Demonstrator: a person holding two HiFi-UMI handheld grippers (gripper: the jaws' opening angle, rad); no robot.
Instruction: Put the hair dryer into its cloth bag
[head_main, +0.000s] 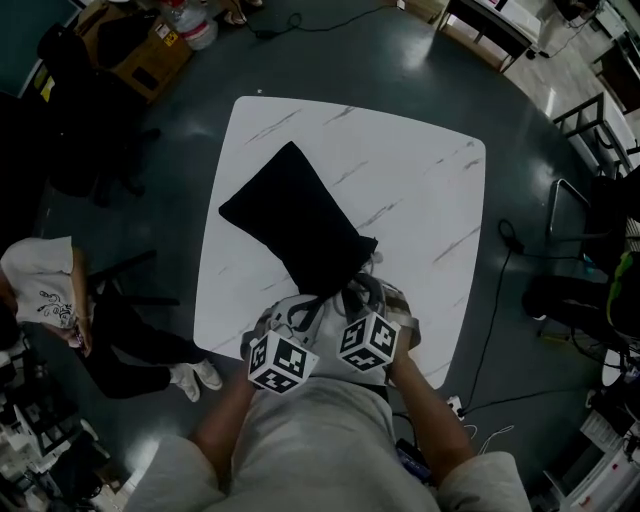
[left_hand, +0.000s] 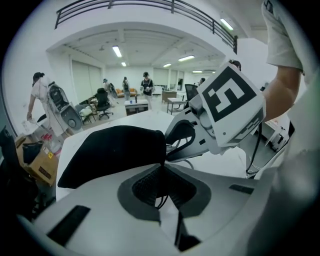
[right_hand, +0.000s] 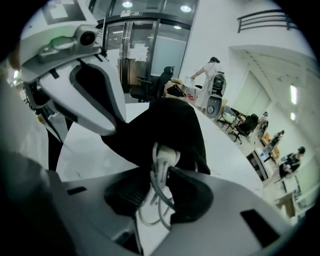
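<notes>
At cloth bag (head_main: 300, 225) mouth, white cord (right_hand: 161, 175)

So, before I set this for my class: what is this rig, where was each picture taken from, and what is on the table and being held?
No robot here: a person holds a two-jaw gripper in each hand. One picture looks down from a camera on the head; the other two come from cameras on the grippers. On the white table lies a black cloth bag. The left gripper pinches the bag's mouth edge; the right gripper is closed on a white cord at that mouth.
</notes>
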